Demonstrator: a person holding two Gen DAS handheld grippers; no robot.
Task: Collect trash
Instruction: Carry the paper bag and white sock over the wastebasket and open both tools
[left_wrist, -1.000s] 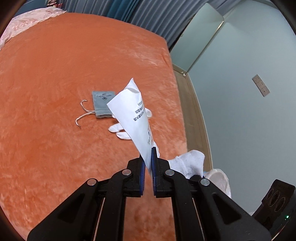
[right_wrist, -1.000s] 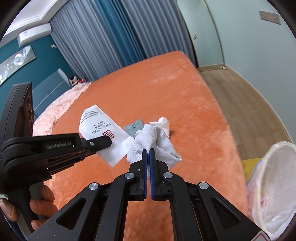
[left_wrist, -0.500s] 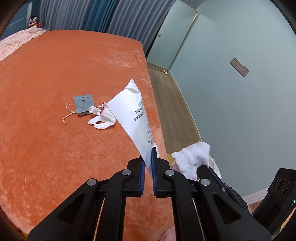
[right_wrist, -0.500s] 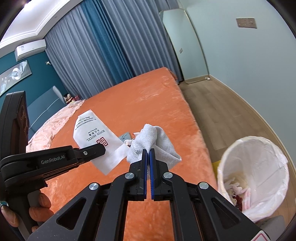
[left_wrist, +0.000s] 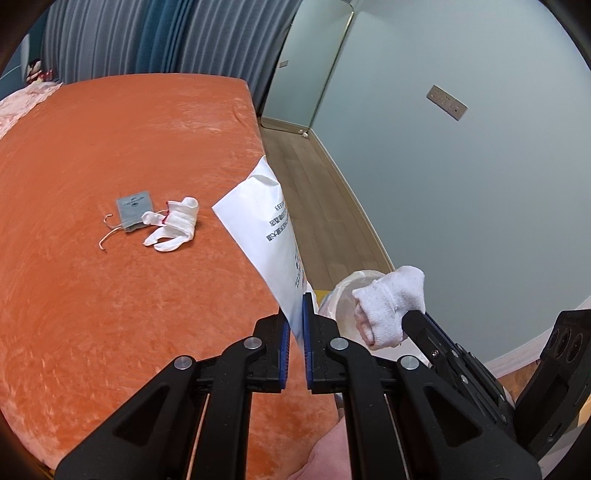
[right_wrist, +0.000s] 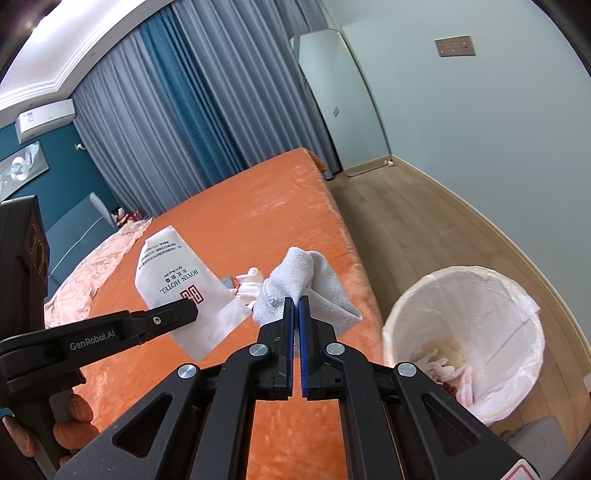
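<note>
My left gripper (left_wrist: 294, 314) is shut on a white paper hotel bag (left_wrist: 264, 229) and holds it up over the right edge of the orange bed; the bag also shows in the right wrist view (right_wrist: 177, 280). My right gripper (right_wrist: 294, 306) is shut on a white towel sock (right_wrist: 303, 280), seen in the left wrist view (left_wrist: 388, 306) above the bin. A white-lined trash bin (right_wrist: 517, 317) stands on the floor to the right of the bed, with some trash inside. A white sock (left_wrist: 173, 229) and a grey pouch (left_wrist: 133, 209) with a cord lie on the bed.
The orange bed (left_wrist: 110, 295) fills the left. Wooden floor (right_wrist: 406, 229) runs between the bed and the pale wall. A mirror (right_wrist: 343, 103) leans at the far corner by blue-grey curtains (right_wrist: 203, 122). A pink cloth (right_wrist: 96, 266) lies on the bed's far side.
Both grippers have moved right, off the bed toward the bin, carrying the paper bag and the towel sock. The bin has come fully into the right wrist view.
</note>
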